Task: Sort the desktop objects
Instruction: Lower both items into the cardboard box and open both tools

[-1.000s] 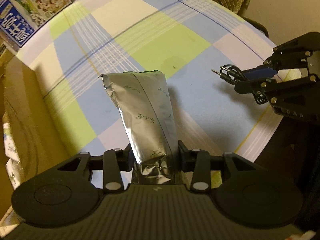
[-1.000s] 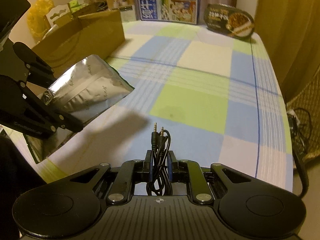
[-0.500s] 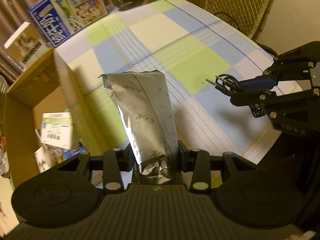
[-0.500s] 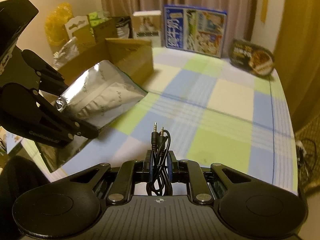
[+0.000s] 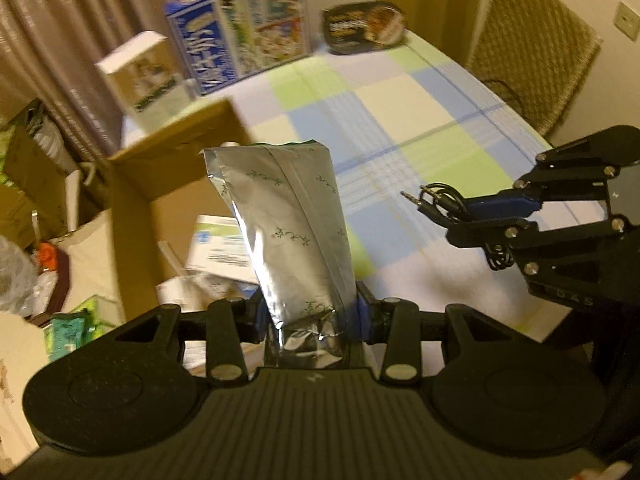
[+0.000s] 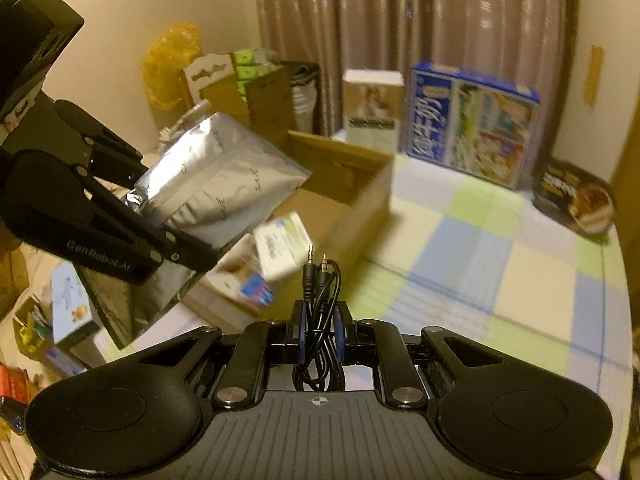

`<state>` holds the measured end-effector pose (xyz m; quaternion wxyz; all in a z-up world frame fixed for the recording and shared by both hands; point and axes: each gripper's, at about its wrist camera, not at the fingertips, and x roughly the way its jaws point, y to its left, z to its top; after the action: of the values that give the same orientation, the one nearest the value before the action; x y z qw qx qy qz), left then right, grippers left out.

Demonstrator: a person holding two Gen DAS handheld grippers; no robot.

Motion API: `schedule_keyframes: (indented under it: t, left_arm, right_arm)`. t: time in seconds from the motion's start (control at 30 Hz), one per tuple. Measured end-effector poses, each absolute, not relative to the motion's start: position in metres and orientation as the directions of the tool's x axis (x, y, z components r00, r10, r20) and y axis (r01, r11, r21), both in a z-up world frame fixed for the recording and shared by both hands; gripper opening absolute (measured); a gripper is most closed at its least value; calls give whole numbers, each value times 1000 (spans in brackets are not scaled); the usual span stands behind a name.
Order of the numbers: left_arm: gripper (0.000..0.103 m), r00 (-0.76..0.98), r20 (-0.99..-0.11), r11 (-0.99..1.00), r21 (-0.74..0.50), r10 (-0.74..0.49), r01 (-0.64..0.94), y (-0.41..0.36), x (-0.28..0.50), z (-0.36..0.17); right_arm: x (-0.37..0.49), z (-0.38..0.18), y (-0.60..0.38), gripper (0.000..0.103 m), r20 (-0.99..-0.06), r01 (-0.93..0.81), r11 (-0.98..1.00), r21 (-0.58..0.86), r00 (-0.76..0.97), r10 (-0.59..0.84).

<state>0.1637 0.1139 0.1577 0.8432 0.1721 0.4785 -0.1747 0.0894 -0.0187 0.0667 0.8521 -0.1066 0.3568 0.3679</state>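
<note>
My left gripper (image 5: 310, 312) is shut on a silver foil pouch (image 5: 288, 232) and holds it in the air over the table's left edge, above an open cardboard box (image 5: 160, 184). The pouch also shows in the right wrist view (image 6: 216, 184). My right gripper (image 6: 320, 332) is shut on a coiled black audio cable (image 6: 320, 300) with two jack plugs sticking out. In the left wrist view that gripper (image 5: 480, 216) hovers to the right of the pouch, over the table.
The checked tablecloth (image 5: 400, 128) covers the table. At its far end stand a blue picture box (image 5: 244, 20), a white box (image 5: 144, 76) and a dark food bowl (image 5: 364, 28). The cardboard box holds several packets (image 6: 280, 248). A wicker chair (image 5: 528, 52) stands at the right.
Both grippers have swung left and up with their loads. The pouch was over the tablecloth; now it hangs over the open cardboard box. The cable gripper follows beside it.
</note>
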Motion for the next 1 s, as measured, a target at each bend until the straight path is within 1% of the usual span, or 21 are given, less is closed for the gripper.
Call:
schedule_keyframes:
  t: [0.13,0.4,0.67,1.0]
  left_arm:
    - [36,504,-858,901,136,-101,411,147,178,172]
    - [36,522,-847,938,95,-99,333,199,207,178]
    - [36,504,-857,955,49,-110,293,228,234,153]
    - [36,474,-871,960,11,-128,280,241,255,120]
  right_arm:
    - [101,72,14,11,-683,-719,688,96,455,572]
    - [132,65,61,11,-683,-726,672,148,417,600]
    - [156,45,82,11,-708,-714,681,163,396,585]
    - [172,30,93,11,-723,-707,687,167,385,573]
